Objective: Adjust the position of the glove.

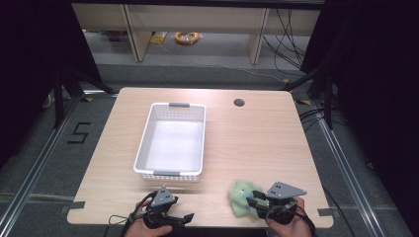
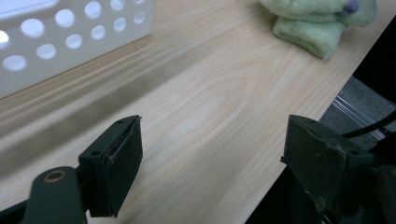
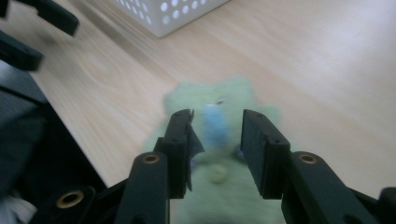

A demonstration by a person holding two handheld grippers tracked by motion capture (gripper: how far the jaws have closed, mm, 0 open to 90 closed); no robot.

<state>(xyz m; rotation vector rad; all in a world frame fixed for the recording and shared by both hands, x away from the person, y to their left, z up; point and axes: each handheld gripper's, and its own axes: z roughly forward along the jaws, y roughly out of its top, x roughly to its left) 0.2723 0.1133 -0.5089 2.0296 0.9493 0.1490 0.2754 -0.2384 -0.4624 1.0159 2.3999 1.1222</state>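
Straddling the green plush toy, right tool part-open, ungripping; left tool wide, empty, in its own view.

Pale wood bench set on grey floor; light wooden shelving seen beyond, black curtains hung at both sides.

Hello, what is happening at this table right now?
A person holds a gripper in each hand at the near edge of a wooden table. The right gripper is at a green plush toy, with part of the toy between its partly open jaws; whether they press on it is unclear. The left gripper hovers open over bare wood. A white perforated basket stands empty in the middle of the table.
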